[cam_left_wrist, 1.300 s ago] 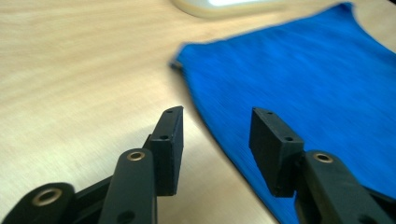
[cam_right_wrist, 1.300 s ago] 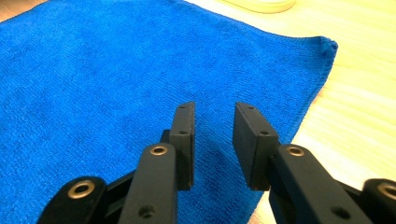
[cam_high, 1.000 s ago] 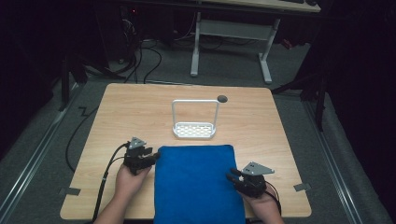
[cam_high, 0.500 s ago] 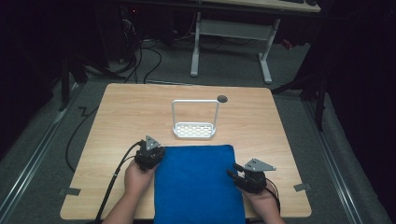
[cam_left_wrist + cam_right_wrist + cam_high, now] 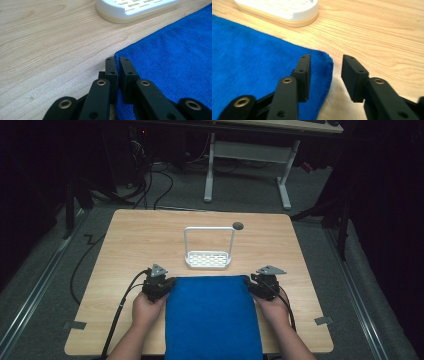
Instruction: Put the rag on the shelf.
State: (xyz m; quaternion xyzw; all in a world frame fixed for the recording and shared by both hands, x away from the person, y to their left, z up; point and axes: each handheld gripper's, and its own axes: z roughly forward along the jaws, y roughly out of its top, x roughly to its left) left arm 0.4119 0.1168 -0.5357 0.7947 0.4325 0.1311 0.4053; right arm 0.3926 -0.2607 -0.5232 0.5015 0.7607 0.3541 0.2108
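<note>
A blue towel [image 5: 212,320] lies flat at the table's near middle and hangs over the front edge. My left gripper [image 5: 161,285] sits at the towel's far left corner. In the left gripper view its jaws [image 5: 117,60] have just been closing and now pinch the edge of the towel [image 5: 175,50]. My right gripper [image 5: 259,284] is at the far right corner. It stands open [image 5: 326,58], and its jaws have just been closing. They straddle the corner of the towel [image 5: 249,55] without pressing on it.
A white slotted tray with a tall wire handle [image 5: 209,259] stands just beyond the towel, also close ahead in both gripper views [image 5: 135,7] [image 5: 279,8]. The wooden table [image 5: 135,240] has a dark round hole [image 5: 238,225] at the back. Cables trail off its left side.
My right hand has slid forward along the towel's right side to its far corner. The left gripper has shifted slightly right onto the towel's corner, and its jaws have closed.
</note>
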